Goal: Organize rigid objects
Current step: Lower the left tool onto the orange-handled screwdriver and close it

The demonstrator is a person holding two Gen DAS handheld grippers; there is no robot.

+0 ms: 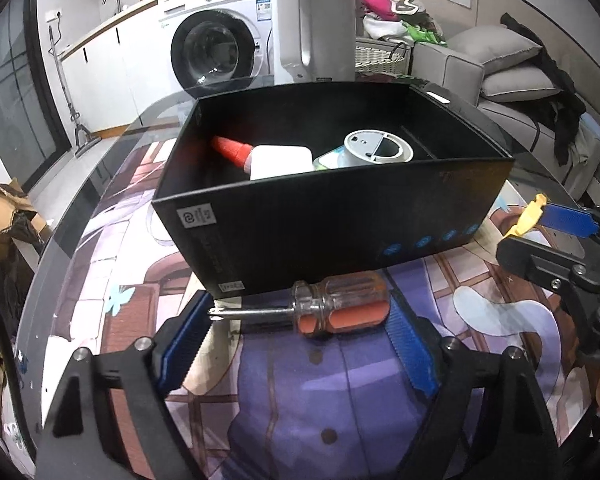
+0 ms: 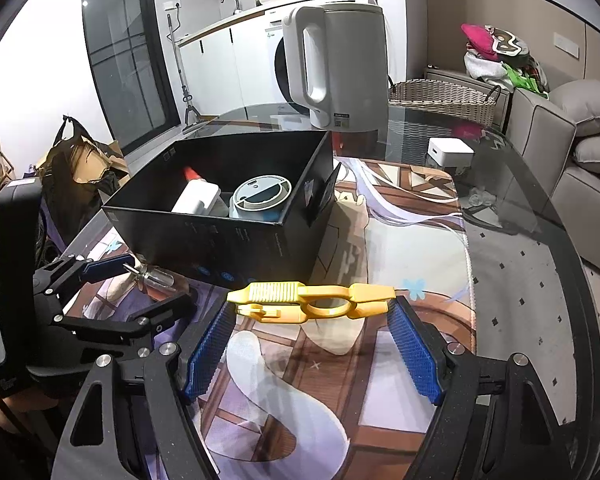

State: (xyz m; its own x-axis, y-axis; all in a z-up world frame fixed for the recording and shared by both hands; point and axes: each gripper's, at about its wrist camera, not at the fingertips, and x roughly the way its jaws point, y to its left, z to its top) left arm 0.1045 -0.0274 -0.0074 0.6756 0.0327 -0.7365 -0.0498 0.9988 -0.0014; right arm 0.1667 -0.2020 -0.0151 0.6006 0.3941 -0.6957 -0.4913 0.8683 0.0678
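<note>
Left hand-held gripper [image 1: 300, 316] clamps a screwdriver [image 1: 320, 308] crosswise between its blue pads [image 1: 410, 344], clear-and-orange handle to the right, metal tip at the left pad, just near of a black box [image 1: 332, 220] on the glass worktop [image 2: 512, 208]. Right hand-held gripper [image 2: 312, 308] grips a yellow plastic tool [image 2: 312, 302] end to end between its own blue pads [image 2: 210, 354], held level over the printed mat [image 2: 400, 248], near the box's front right corner.

Inside the box, seen from both wrist cams: a white glue bottle [image 1: 278, 160] w/ orange nozzle lying toward the left wall, and a round grey device [image 1: 378, 148] beside it on the right, touching or nearly so.

Far side of the worktop: a white electric kettle [image 2: 340, 64] standing upright behind the box, and a small white cube [image 2: 450, 152] to the right, well apart from the box.

In the left wrist view the right gripper enters at far right w/ the yellow tool's tip showing; in the right wrist view the left one sits at left w/ the screwdriver shaft visible.
</note>
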